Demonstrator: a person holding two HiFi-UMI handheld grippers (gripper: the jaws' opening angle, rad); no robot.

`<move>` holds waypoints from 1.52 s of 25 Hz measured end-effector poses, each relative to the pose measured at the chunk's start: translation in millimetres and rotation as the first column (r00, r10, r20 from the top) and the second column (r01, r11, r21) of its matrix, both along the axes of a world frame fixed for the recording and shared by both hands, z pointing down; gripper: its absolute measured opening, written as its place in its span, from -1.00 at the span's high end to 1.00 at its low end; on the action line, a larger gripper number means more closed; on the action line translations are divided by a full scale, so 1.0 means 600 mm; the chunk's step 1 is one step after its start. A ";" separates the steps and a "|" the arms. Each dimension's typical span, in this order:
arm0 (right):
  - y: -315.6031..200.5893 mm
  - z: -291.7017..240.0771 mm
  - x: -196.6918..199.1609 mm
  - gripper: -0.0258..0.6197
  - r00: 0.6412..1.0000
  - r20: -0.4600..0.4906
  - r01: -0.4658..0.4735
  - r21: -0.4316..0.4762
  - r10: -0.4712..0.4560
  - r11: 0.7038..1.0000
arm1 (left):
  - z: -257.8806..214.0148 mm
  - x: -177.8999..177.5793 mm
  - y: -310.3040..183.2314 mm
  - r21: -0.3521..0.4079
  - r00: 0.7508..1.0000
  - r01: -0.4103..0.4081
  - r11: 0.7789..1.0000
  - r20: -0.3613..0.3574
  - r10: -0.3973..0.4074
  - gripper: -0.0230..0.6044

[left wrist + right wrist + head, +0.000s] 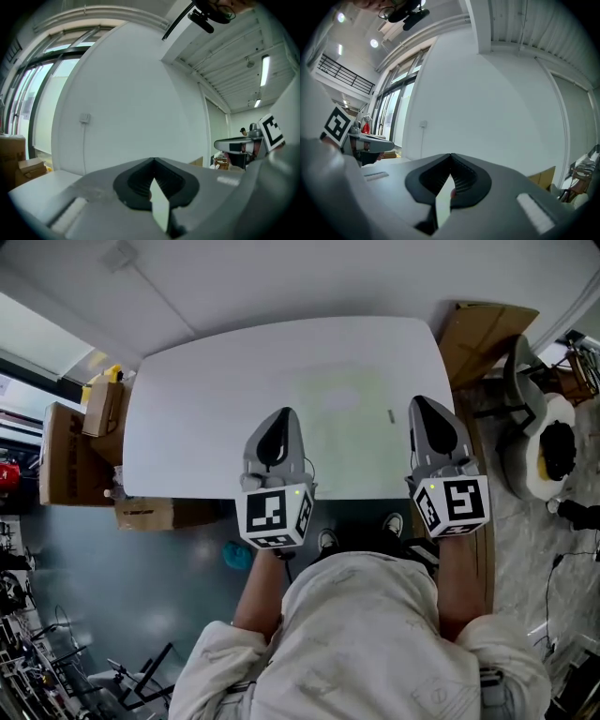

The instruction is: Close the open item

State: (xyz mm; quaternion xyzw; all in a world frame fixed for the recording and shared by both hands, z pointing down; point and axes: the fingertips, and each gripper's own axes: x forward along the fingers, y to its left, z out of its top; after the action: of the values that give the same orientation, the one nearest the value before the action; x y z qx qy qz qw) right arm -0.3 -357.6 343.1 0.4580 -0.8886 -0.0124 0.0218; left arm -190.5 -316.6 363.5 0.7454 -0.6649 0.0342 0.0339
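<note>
The left hand-held gripper [283,414] and right hand-held gripper [423,402] hover side by side, well apart, over the near edge of a bare white table [216,381], each tapering to a closed tip. Cardboard boxes [66,460] stand left of the table, and a chair [536,442] stands to its right.

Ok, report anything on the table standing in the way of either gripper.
Nothing visible does. The white table ahead of the left gripper and right gripper shows only a small dark mark. No open item appears in any view, so no path can be judged. Both grippers' jaws are together, empty.
</note>
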 end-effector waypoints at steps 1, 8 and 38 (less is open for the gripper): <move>0.001 -0.003 -0.004 0.92 1.000 -0.001 0.004 0.002 -0.004 1.000 | -0.005 -0.003 0.004 0.005 1.000 0.007 1.000 0.007 -0.007 0.92; -0.002 -0.038 -0.023 0.92 1.000 0.005 0.009 0.032 -0.009 0.999 | -0.069 -0.023 0.027 0.098 0.997 0.066 0.993 0.034 -0.069 0.92; 0.026 -0.119 -0.017 0.92 0.996 0.054 0.066 0.176 -0.077 0.982 | -0.175 -0.006 0.066 0.317 0.979 0.167 0.934 0.057 -0.195 0.92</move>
State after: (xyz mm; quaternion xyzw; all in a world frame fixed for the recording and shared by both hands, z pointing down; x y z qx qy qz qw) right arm -10.2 -341.9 271.8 0.4260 -0.9003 -0.0768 -0.0458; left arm -194.3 -276.7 258.3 0.6748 -0.7286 -0.0415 -0.1098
